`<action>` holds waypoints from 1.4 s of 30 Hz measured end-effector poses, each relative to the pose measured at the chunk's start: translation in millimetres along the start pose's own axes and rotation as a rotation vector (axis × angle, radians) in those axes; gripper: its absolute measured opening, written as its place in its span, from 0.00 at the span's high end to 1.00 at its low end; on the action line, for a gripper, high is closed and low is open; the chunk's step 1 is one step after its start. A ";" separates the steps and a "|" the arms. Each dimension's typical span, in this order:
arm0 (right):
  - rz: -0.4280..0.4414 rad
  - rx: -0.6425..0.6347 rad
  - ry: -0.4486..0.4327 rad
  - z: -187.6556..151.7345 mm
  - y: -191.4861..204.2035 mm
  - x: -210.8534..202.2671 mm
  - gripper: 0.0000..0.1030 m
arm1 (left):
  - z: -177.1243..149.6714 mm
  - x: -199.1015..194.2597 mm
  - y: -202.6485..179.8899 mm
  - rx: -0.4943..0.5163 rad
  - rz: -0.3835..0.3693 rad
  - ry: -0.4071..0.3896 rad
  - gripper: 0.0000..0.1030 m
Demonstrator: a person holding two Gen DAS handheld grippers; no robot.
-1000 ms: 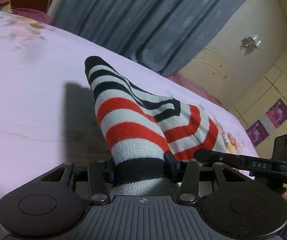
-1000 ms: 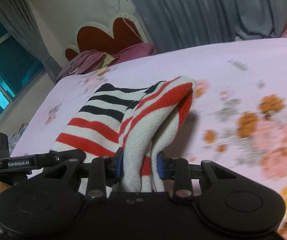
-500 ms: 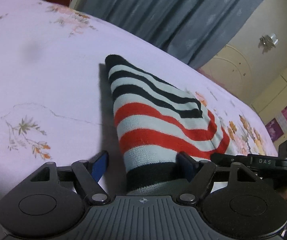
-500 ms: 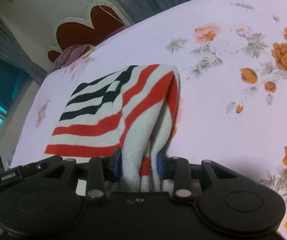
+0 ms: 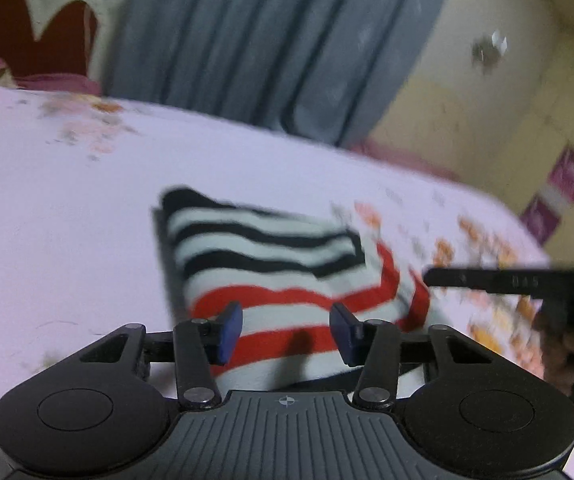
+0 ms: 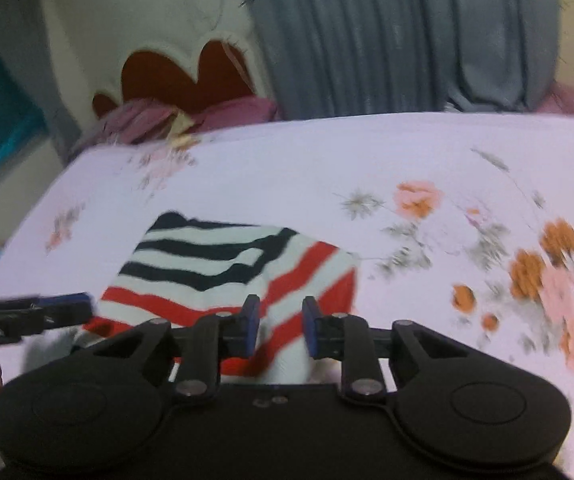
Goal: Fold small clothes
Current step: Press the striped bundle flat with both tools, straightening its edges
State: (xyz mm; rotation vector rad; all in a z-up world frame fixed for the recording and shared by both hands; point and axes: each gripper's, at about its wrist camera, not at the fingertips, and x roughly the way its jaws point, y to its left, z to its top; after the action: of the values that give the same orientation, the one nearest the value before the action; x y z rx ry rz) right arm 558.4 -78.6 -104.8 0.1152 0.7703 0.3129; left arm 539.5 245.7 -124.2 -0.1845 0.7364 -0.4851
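A small knit garment (image 5: 279, 280) with black, white and red stripes lies folded flat on the pink floral bedsheet (image 5: 67, 220). It also shows in the right wrist view (image 6: 223, 264). My left gripper (image 5: 285, 332) is open, above the garment's near edge, holding nothing. My right gripper (image 6: 277, 326) is open, above the garment's near right corner, holding nothing. The right gripper shows at the right of the left wrist view (image 5: 487, 280). The left gripper shows at the left of the right wrist view (image 6: 31, 312).
The bedsheet (image 6: 407, 160) spreads wide around the garment. A red headboard (image 6: 183, 76) and pillows (image 6: 175, 120) are at the far end. Grey curtains (image 6: 387, 32) hang behind the bed. A cream wardrobe (image 5: 487, 80) stands beyond the far side.
Both grippers have opened and let go of the garment. They have pulled back toward me and risen. The garment now lies flat and folded on the sheet.
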 end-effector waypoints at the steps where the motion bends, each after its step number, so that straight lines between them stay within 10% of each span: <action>1: -0.009 -0.031 0.037 0.2 5.3 10.1 0.87 | -0.1 10.0 -1.0 -0.004 -0.012 0.031 0.54; 4: -0.114 -0.082 0.153 -9.2 7.7 40.7 0.95 | -5.0 22.0 -3.6 -0.010 -0.017 0.054 0.54; 16: -0.022 -0.085 0.037 -31.9 25.7 -28.9 0.90 | -26.9 -34.9 -36.4 0.041 -0.040 0.020 0.54; 42: -0.076 -0.175 0.155 -99.4 36.0 -49.6 0.95 | -96.5 -66.2 -84.7 0.144 0.181 0.084 0.54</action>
State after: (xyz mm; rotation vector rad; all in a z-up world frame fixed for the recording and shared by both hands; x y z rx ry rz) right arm 446.9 -61.5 -135.0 -0.1043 0.8951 0.3180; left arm 401.1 204.4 -127.3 0.0369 0.7888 -0.3730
